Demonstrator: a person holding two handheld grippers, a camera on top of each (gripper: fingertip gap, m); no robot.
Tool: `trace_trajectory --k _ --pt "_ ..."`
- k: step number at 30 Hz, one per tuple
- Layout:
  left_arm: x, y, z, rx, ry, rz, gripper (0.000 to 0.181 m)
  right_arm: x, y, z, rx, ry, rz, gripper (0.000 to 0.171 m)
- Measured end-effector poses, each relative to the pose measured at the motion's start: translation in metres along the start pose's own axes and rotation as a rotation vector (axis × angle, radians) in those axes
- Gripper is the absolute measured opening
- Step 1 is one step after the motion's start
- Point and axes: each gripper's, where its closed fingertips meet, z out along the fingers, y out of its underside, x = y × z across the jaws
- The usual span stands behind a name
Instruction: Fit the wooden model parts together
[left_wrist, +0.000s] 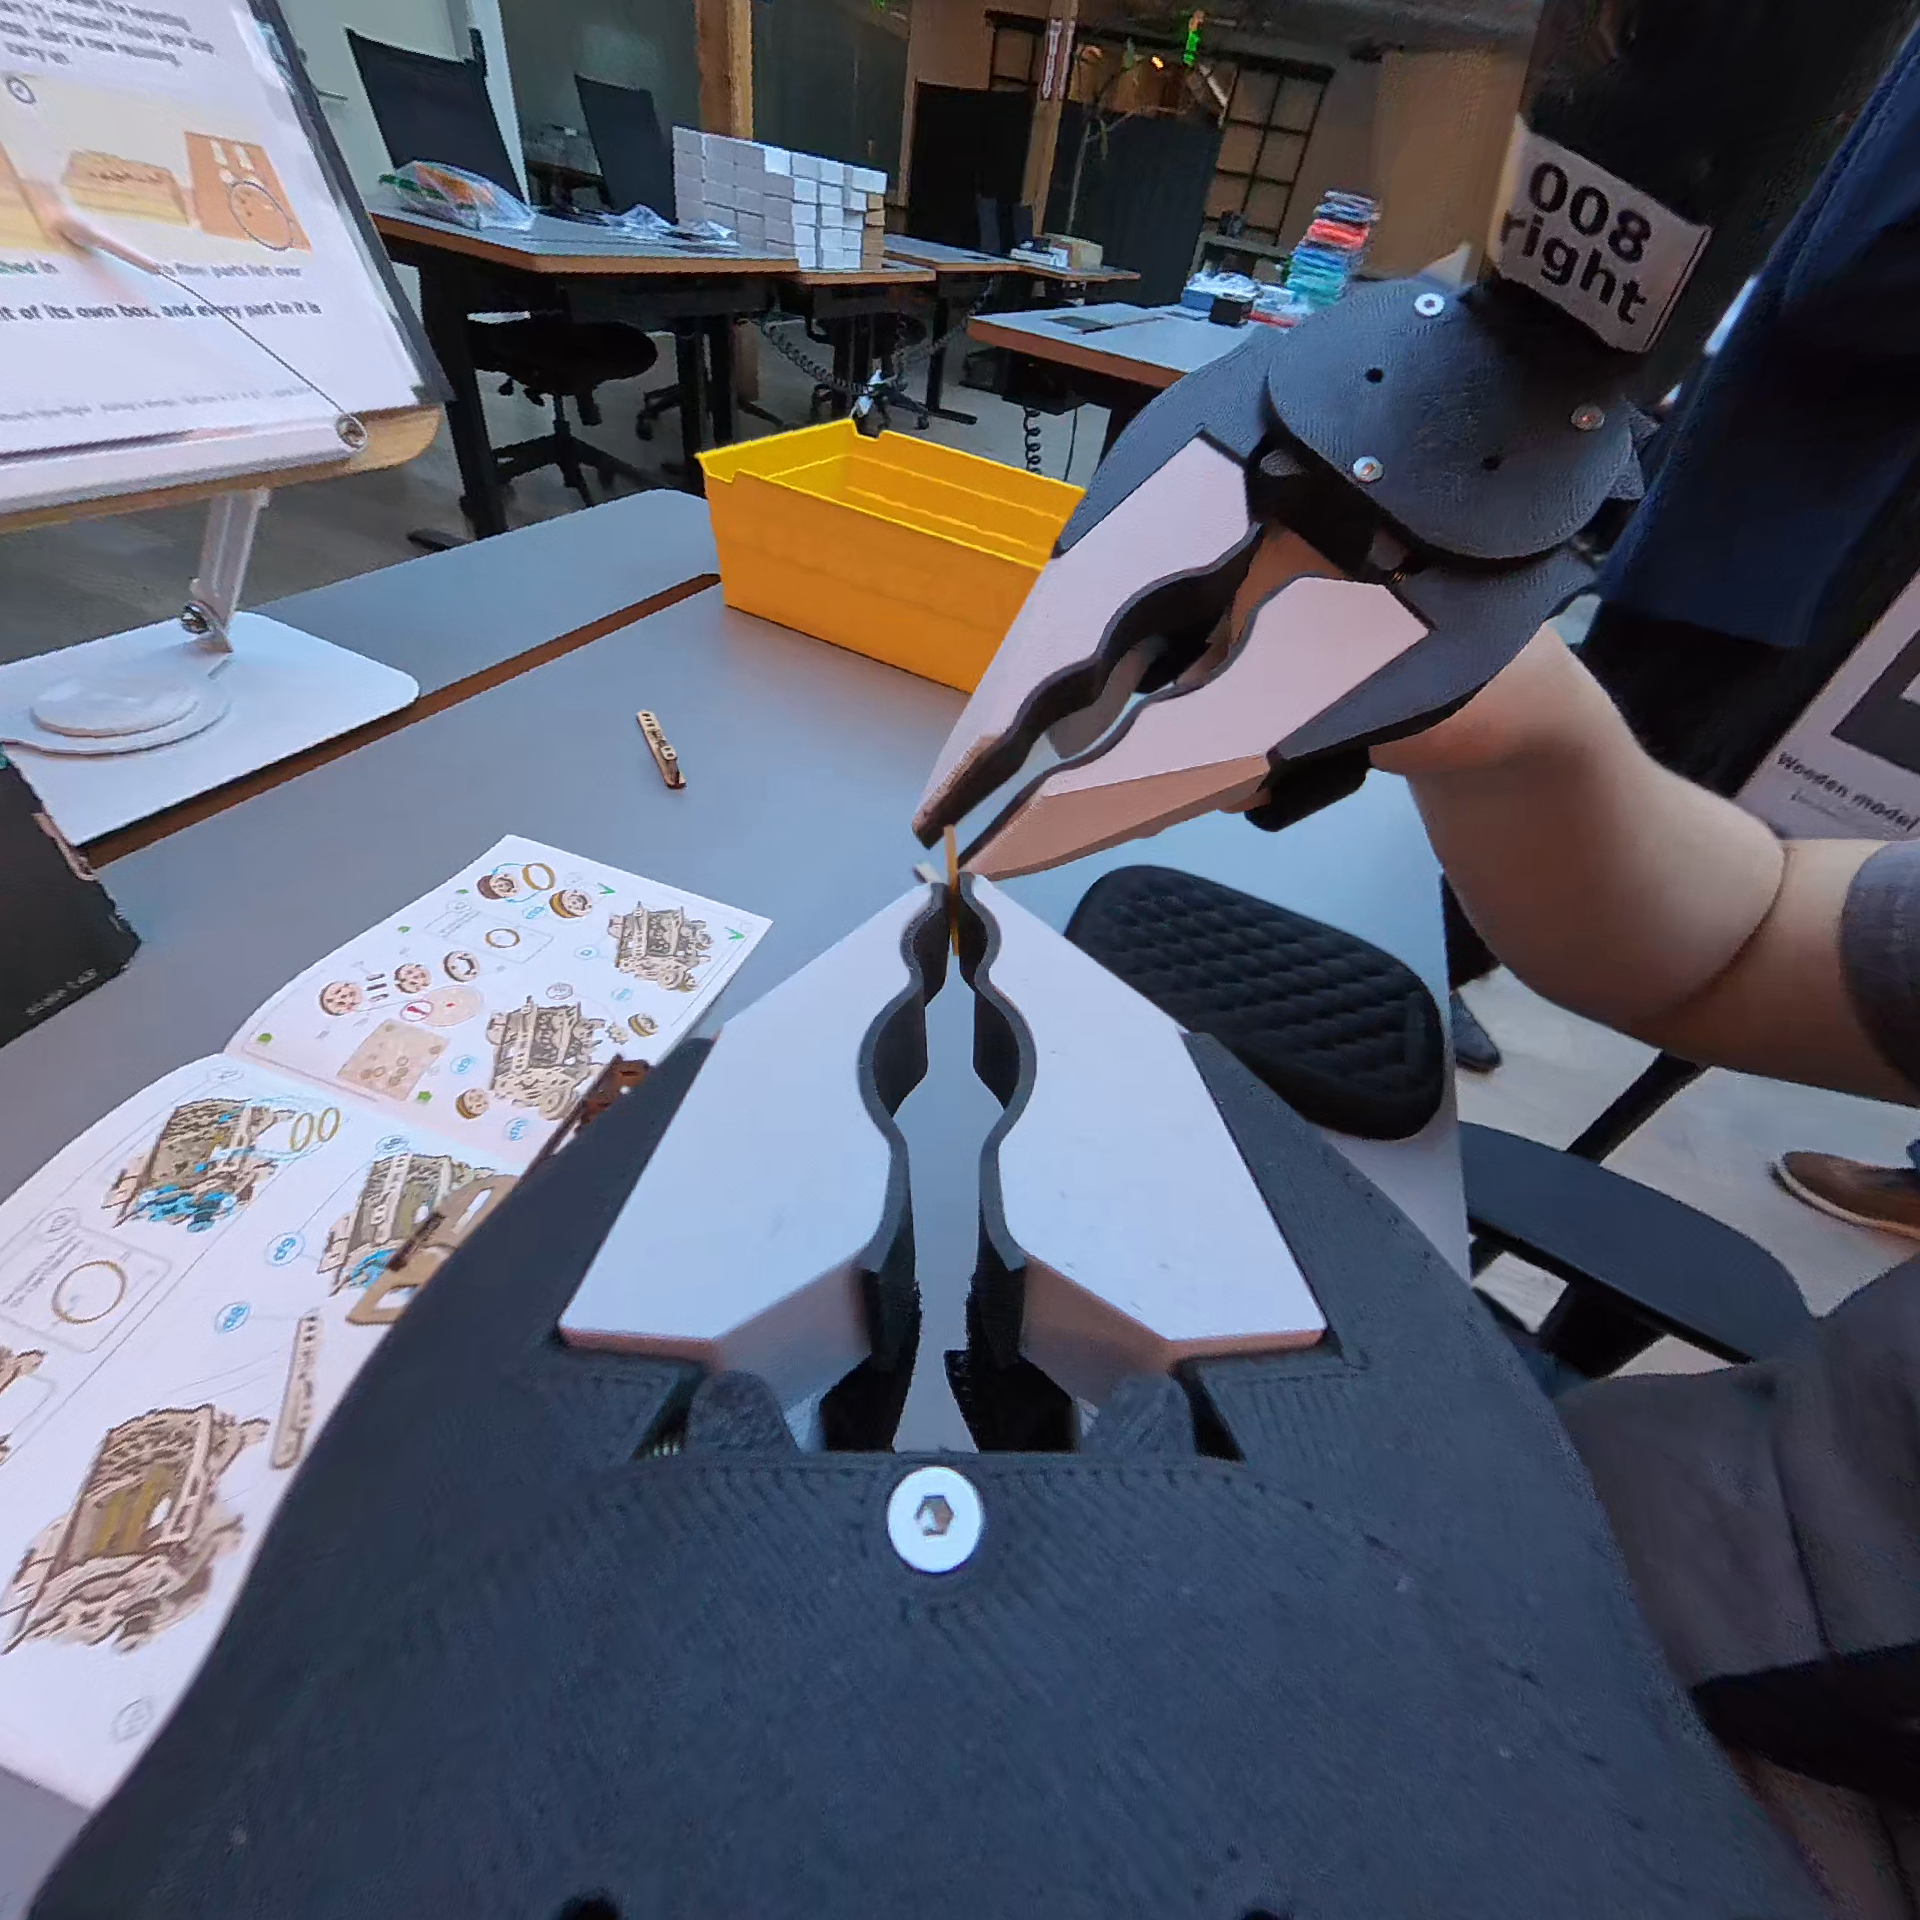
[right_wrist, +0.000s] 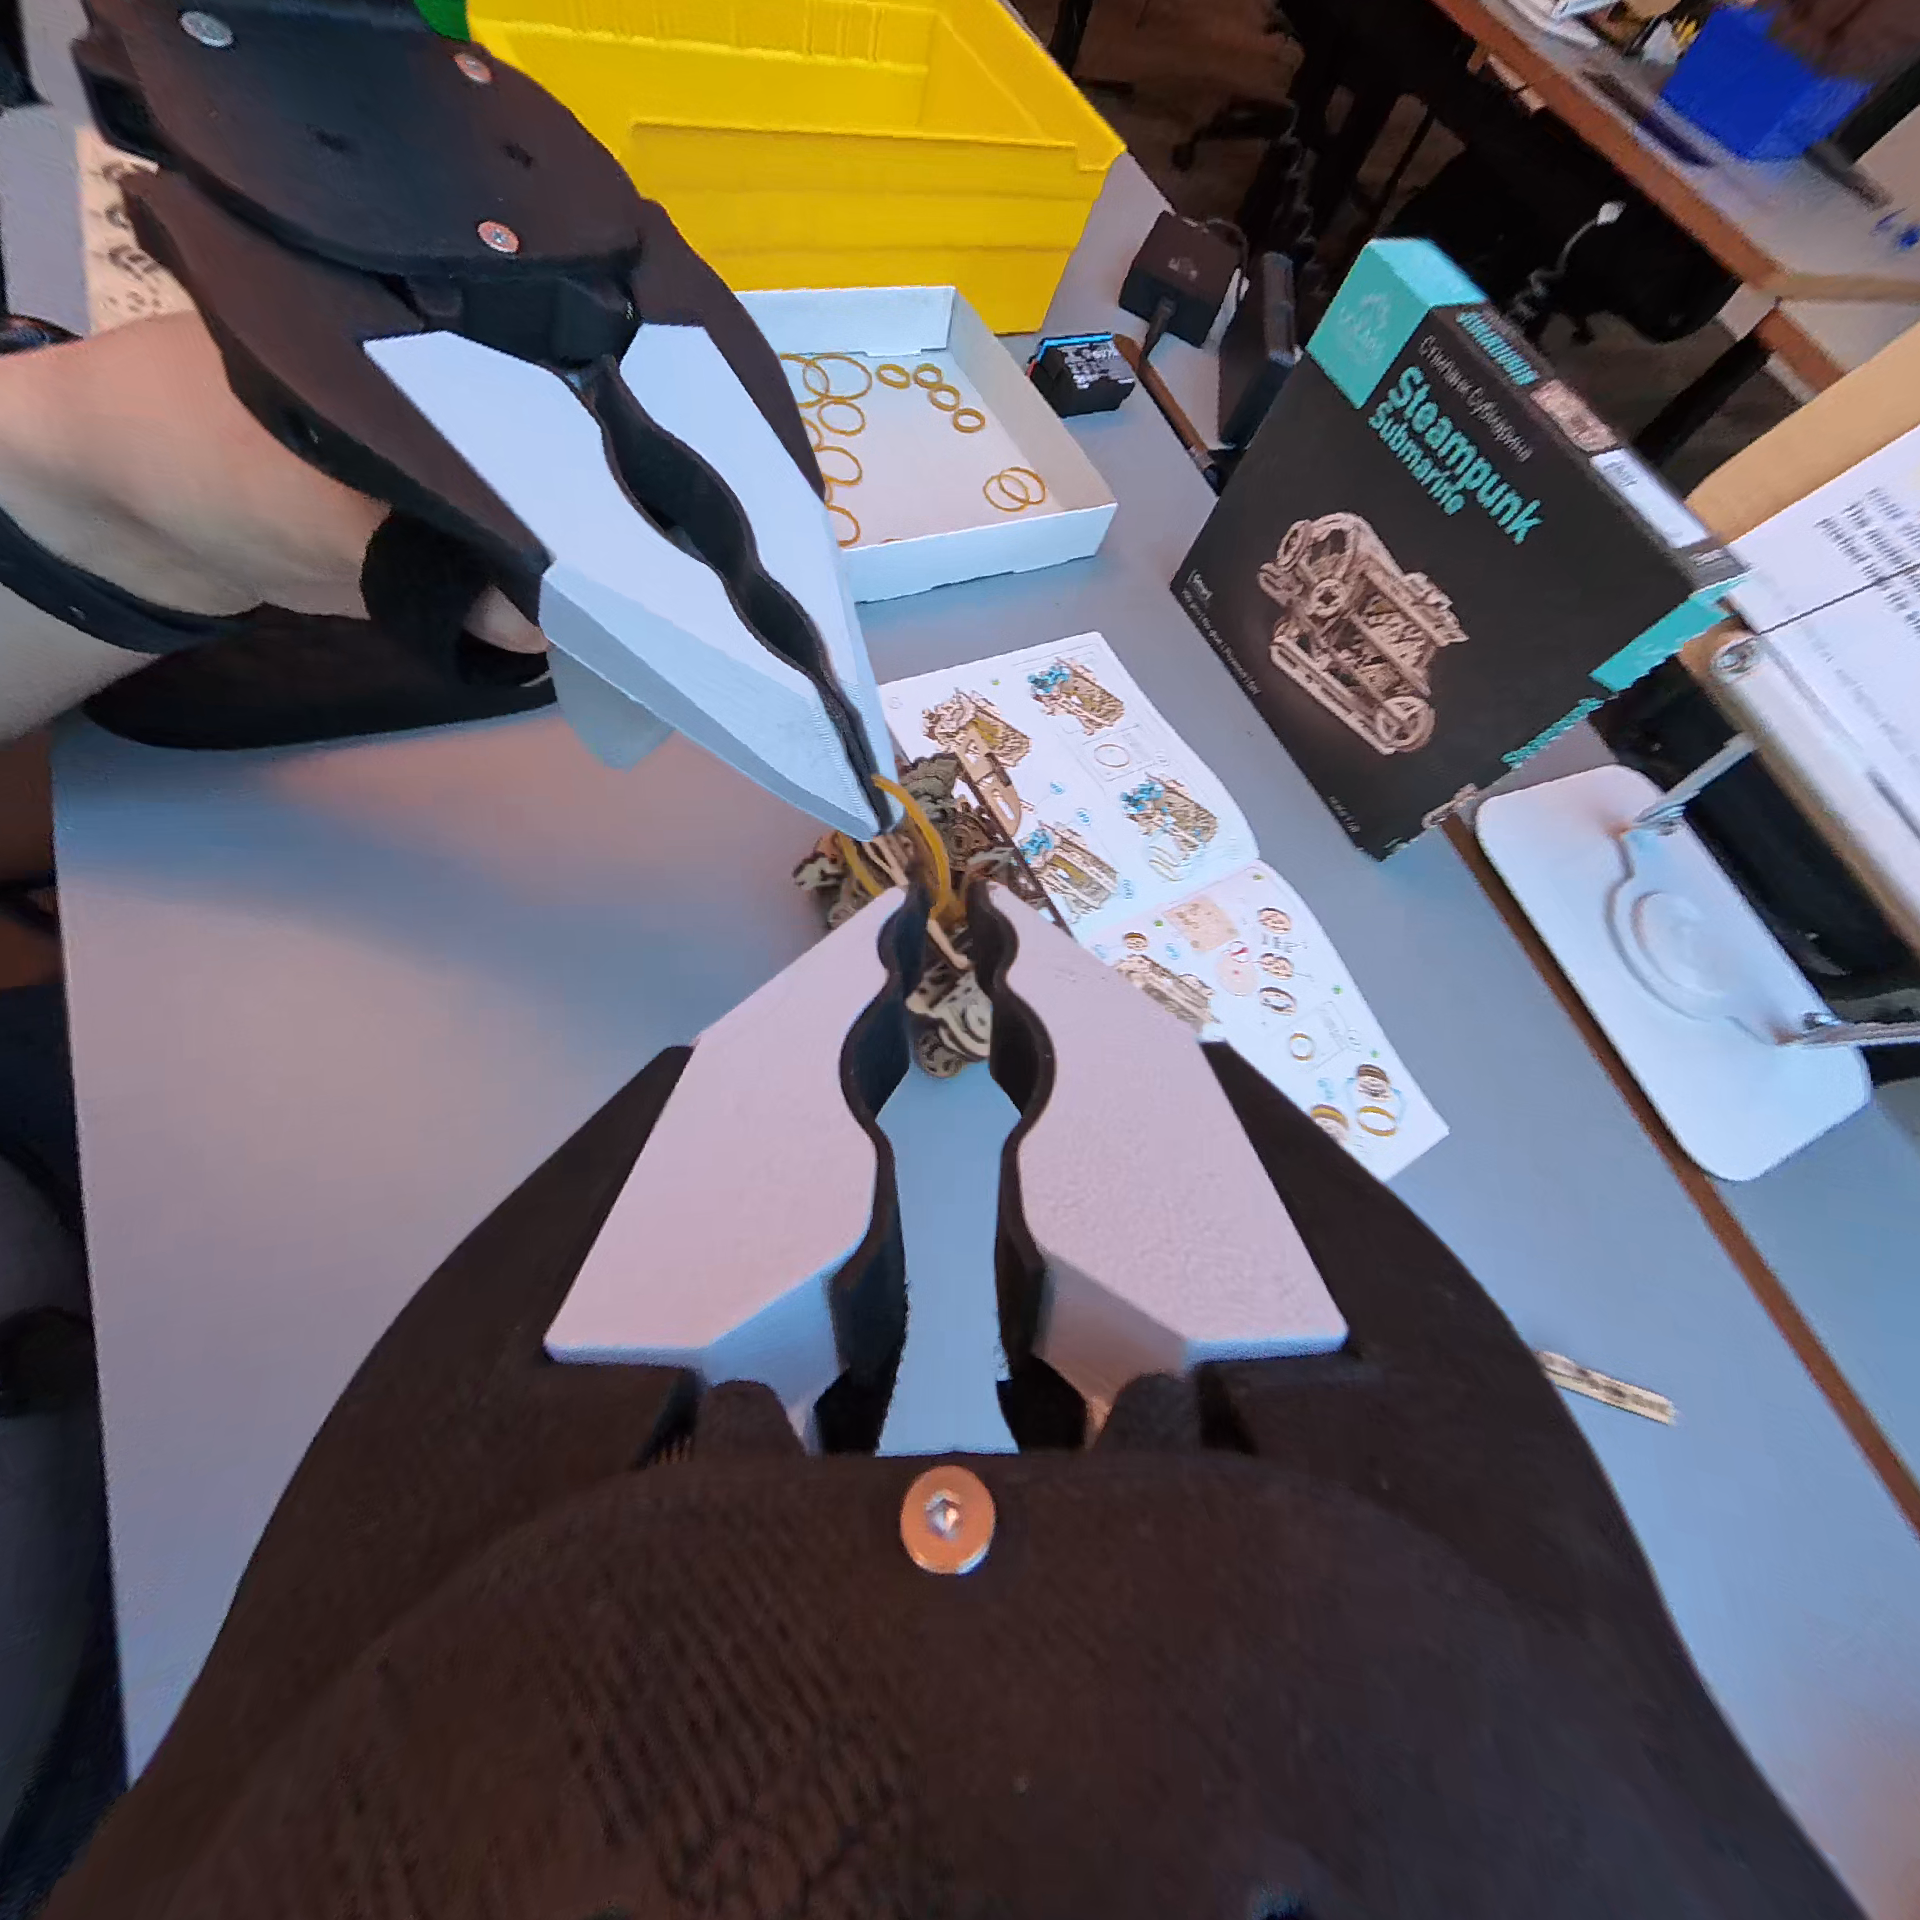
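A rubber band (right_wrist: 914, 831) is being handled between the two grippers above the grey table (right_wrist: 416, 987), seemingly to be stretched onto the wooden model (right_wrist: 935, 997), so the step in hand is judged to be the fitting of a band rather than a wooden part. In the right wrist view the left gripper (right_wrist: 878, 821), entering from 10 o'clock, is seen pinching the band with its tips pressed together; the right gripper (right_wrist: 940, 914) is closed on the band's lower end, tips nearly touching. The model is seen lying just behind the tips, beside the instruction sheet (right_wrist: 1143, 883) at 2 o'clock. In the left wrist view the band (left_wrist: 951, 894) appears edge-on between both pairs of tips. Next, the band is probably to be carried down and hooked over the model without slipping. Spare bands lie in the white tray (right_wrist: 1039, 540) at 12 o'clock.
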Motion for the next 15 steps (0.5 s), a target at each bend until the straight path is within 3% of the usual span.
trace_trajectory --k 10,15 --pt "-0.004 0.013 0.006 0.007 0.037 -0.116 0.0 -0.002 0.018 -0.006 -0.012 -0.043 0.001 0.001" --pt "-0.014 0.019 -0.01 0.012 0.018 -0.21 0.0 -0.002 0.018 -0.003 0.082 -0.024 -0.058 0.021"
